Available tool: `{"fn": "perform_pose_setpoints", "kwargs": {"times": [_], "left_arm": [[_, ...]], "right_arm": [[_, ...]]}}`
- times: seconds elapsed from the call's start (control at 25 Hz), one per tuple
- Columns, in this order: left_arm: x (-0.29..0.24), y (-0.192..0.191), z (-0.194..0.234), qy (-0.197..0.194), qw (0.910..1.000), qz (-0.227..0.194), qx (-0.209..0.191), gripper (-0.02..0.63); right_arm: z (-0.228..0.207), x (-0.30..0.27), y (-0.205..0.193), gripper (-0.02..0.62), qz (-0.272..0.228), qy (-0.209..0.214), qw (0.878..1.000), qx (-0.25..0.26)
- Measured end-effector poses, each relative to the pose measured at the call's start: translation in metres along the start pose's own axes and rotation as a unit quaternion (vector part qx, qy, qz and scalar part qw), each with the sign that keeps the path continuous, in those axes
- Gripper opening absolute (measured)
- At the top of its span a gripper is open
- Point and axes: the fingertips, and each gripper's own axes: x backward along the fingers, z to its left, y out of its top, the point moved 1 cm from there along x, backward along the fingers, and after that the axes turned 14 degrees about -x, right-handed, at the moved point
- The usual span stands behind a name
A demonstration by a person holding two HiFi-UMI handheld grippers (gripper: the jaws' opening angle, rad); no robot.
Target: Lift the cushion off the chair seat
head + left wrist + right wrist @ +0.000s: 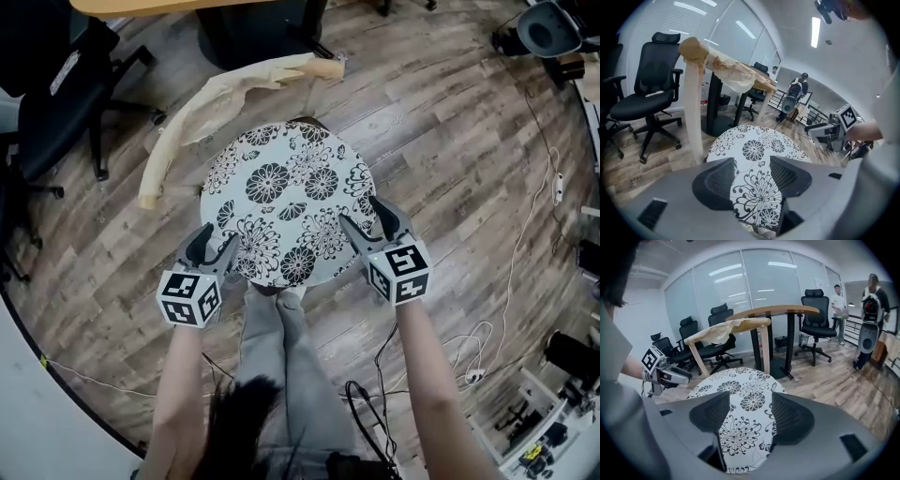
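wood-plank floor [450, 122] in grey-brown tones spreads all around. ahead of the left gripper [216, 242] and off to its left stands a black office chair [56, 103] on castors. straight ahead of the right gripper [361, 211] is a round wooden table [773, 310] on a black pedestal, with another black high-backed office chair [815, 317] just right of it. behind both runs a glass partition wall [726, 282]. above and ahead of the left gripper, long ceiling lights [815, 30] glow white. to the right of the right gripper, thin cables [558, 183] trail across the floor.
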Motion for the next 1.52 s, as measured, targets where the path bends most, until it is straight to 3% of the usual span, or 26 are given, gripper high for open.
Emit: {"fn": "perform_pose_setpoints", "kwargs": {"times": [0.24,0.48,1.04,1.24,1.36,1.52], "left_arm": [[-0.005,-0.039,0.031,0.035,0.998,0.035,0.041,0.239],[-0.01,-0.069,0.057,0.059,0.9926,0.067,0.082,0.239],[-0.039,-0.096,0.055,0.014,0.9876,0.074,0.137,0.247],[-0.042,-0.095,0.049,0.008,0.9894,0.069,0.127,0.167],[-0.039,-0.09,0.047,0.009,0.9912,0.066,0.115,0.056],[-0.035,-0.083,0.044,0.014,0.9934,0.065,0.094,0.025]], "right_arm": [[-0.048,-0.021,-0.019,0.285,0.032,-0.037,0.999,-0.013],[-0.085,-0.044,-0.045,0.285,0.095,-0.06,0.993,-0.03],[-0.105,-0.081,-0.079,0.278,0.172,-0.039,0.984,-0.02],[-0.095,-0.084,-0.08,0.167,0.167,-0.035,0.985,0.019],[-0.088,-0.083,-0.08,0.056,0.16,-0.04,0.986,0.038],[-0.085,-0.078,-0.077,0.038,0.154,-0.042,0.987,0.022]]}}
